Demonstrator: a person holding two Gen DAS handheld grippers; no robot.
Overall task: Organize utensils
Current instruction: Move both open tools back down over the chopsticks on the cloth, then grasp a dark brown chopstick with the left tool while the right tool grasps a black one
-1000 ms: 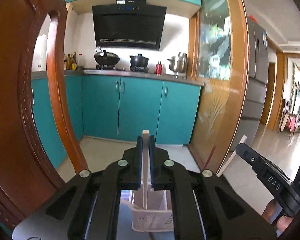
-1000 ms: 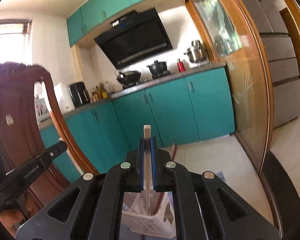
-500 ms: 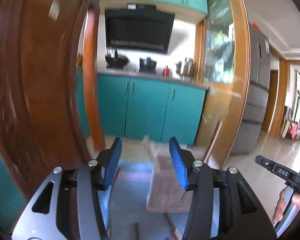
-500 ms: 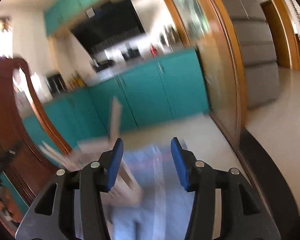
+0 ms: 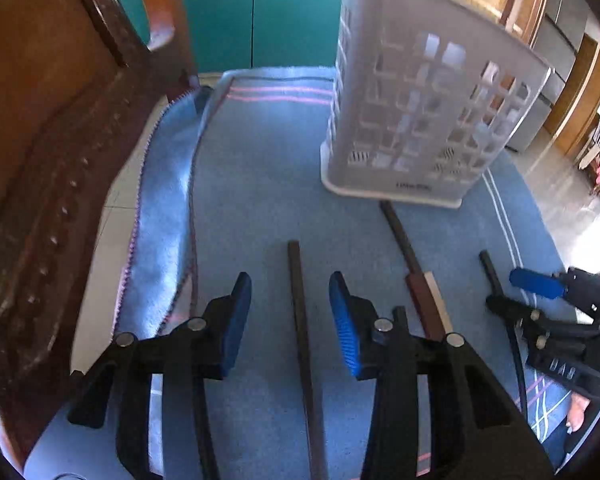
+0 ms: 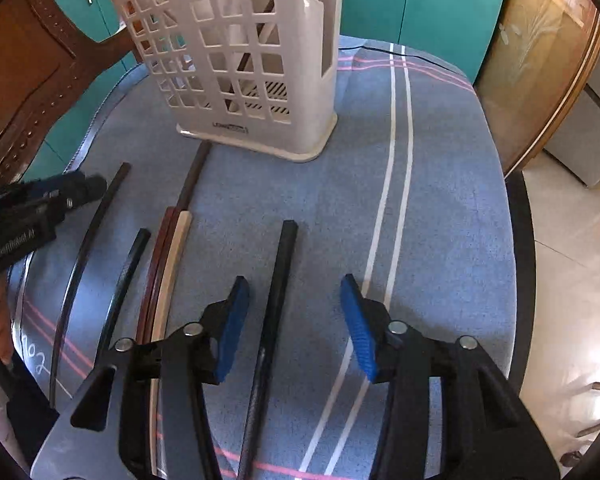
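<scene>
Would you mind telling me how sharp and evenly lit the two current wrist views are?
Left wrist view: slightly soft; the white utensil basket is smeared, the chopstick ahead fairly crisp; fisheye bends the blue cloth edge. Right wrist view: sharper; basket grid is clear; sunlight blows out the floor at right.

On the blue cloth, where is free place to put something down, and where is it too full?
Free: the blue cloth to the right of the white basket, past the white stripes, and the cloth between the basket and the wooden chair. Crowded: the near side in front of the basket, where the chopsticks lie side by side.
</scene>
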